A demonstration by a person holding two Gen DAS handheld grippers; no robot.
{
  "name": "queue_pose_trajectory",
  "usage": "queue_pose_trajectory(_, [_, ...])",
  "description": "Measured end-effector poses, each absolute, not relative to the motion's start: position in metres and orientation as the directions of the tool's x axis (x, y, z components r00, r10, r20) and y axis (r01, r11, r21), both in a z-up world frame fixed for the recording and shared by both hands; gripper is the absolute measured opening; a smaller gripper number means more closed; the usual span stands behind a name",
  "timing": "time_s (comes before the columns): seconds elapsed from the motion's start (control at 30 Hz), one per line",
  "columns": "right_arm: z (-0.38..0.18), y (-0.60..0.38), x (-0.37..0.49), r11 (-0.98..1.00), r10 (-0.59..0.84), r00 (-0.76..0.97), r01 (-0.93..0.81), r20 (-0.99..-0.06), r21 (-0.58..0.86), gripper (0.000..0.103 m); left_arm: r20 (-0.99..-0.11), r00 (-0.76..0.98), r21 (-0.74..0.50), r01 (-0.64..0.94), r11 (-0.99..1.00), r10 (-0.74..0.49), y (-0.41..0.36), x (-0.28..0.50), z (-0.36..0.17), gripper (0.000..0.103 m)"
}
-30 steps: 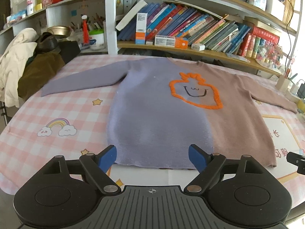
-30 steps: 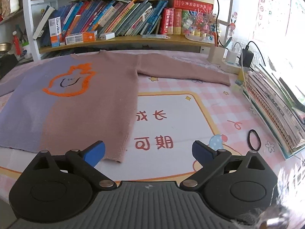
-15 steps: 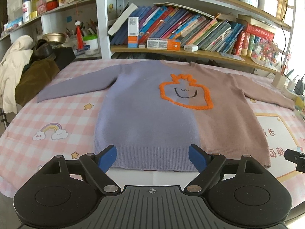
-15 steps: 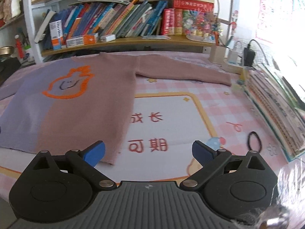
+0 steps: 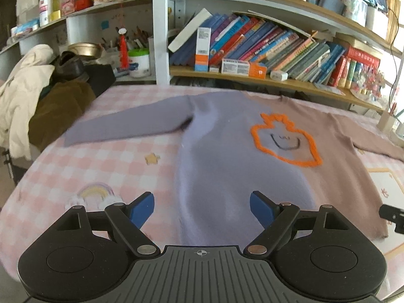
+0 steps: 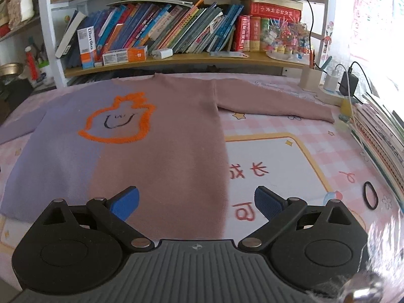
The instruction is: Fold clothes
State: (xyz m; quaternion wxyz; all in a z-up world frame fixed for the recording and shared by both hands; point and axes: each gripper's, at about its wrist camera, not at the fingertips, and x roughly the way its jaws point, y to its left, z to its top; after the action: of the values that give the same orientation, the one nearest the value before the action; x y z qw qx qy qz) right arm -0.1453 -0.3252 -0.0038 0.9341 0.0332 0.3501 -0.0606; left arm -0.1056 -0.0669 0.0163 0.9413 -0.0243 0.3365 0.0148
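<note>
While the sweater [image 5: 227,166] lies flat, sleeves spread for folding, both claws hang released above its hem: left claw [image 5: 201,208] over the purple half, right claw [image 6: 197,203] over the pink, likely positioning for grabs.

It was a lived-in home room, likely a child's study corner. Wall shelves [image 5: 277,80] were crammed with leaning picture books [image 6: 161,32], medicine boxes and trinkets. A pink checked cloth [image 5: 106,161] with stars and a rainbow covered the bench, coats [image 5: 22,96] lay heaped at one side, and chargers [image 6: 338,83] sat plugged in nearby.
</note>
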Motion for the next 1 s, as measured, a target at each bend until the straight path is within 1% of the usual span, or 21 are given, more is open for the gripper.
queue_pose_trajectory(0.23, [-0.004, -0.285, -0.135, 0.979, -0.151, 0.728, 0.201, -0.669, -0.001, 0.098, -0.656, 0.753, -0.053, 0.021, 0.998, -0.05, -0.027, -0.075, 0.012, 0.086])
queue_pose_trajectory(0.57, [-0.006, -0.229, -0.122, 0.976, -0.178, 0.708, 0.216, -0.684, -0.03, 0.098, -0.684, 0.725, -0.119, -0.003, 0.993, -0.08, 0.036, -0.049, 0.004, 0.086])
queue_pose_trajectory(0.7, [-0.008, -0.212, -0.119, 0.977, -0.179, 0.696, 0.208, -0.696, -0.043, 0.098, -0.693, 0.718, -0.131, -0.042, 0.99, -0.062, 0.061, -0.046, -0.001, 0.086])
queue_pose_trajectory(1.0, [-0.017, -0.185, -0.109, 0.984, -0.16, 0.668, 0.17, -0.726, -0.06, 0.098, -0.7, 0.713, -0.142, -0.193, 0.971, 0.039, 0.116, -0.037, -0.012, 0.086])
